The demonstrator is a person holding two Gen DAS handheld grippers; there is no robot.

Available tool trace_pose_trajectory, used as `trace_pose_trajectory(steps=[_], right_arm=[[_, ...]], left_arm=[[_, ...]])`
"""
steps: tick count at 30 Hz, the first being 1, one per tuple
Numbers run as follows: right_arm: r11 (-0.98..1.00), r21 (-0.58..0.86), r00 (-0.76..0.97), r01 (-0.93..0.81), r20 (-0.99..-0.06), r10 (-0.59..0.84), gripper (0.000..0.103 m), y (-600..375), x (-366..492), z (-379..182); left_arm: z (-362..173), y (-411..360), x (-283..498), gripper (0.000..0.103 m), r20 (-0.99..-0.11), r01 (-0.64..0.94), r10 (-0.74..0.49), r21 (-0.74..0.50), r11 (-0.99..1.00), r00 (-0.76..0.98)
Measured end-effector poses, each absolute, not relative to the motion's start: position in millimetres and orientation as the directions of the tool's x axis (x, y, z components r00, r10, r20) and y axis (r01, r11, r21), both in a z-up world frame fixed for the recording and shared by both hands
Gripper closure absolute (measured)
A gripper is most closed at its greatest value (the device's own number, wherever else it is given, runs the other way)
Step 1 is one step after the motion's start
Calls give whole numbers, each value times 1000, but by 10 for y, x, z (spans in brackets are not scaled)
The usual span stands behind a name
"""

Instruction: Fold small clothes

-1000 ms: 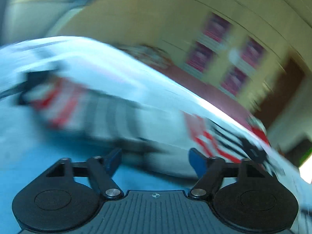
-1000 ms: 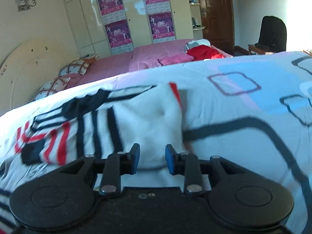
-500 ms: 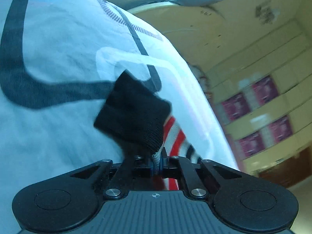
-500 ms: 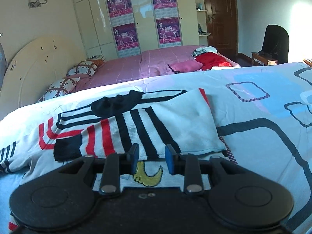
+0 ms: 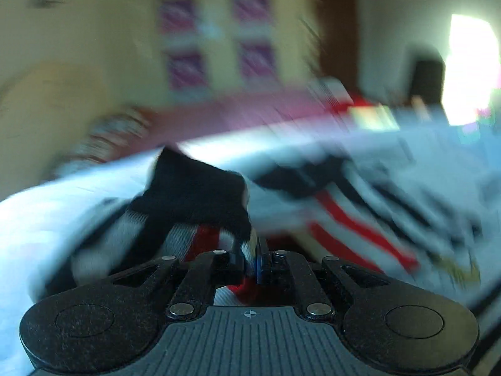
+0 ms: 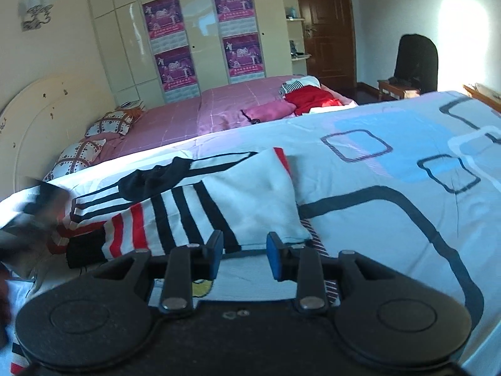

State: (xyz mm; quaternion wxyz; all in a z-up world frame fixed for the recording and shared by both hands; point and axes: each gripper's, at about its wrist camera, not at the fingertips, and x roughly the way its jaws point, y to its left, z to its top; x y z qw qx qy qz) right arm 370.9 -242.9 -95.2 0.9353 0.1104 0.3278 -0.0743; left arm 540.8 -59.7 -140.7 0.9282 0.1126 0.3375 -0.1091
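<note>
Pinching the black cuff (image 5: 200, 188) of the striped sweater (image 6: 238, 200), mid-frame on the bed (image 6: 391, 163), the left hand-held gripper (image 5: 252, 258) is clamped tight; the right hand-held gripper (image 6: 245, 252), jaws just widening, holds nothing. A hasty swing could tug the cuff loose or rumple the fold.

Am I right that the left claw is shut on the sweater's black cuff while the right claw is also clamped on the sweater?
Not quite. The left claw is indeed shut on the cuff, but the right claw is not clamped on the sweater: the right wrist view shows its fingers apart, nothing pinched between them, and its jaws have just been opening.
</note>
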Motion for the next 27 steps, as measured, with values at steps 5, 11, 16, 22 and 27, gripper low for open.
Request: trace_pose_trajectory(steps=[5,11,16,22,27], right_arm=[[961,224,782,160,-623,15,39,-2431,3760,-964],[909,415,767,27,-592,247,45,-1998,4223,-1106],[931,359,720,-69,-627,296,47,-1310,4796,-1358],[984,140,701,-113,-690,179,99,-871,5218,-1527],[994,100,854,-48,-513,93,99,-1304,4832,-1084]], left_arm=[[-1321,-739,4953,63,-595,269,-137,138,953,792],[-1313,361,4434,59,-506,37,21,105,994,863],[-1595,771,4753,59,-606,-18,41,44,999,795],[-1846,880,5112,59,-626,-38,-3,-52,998,780],[-2045,967,5241,60,-617,-55,-8,-83,995,787]])
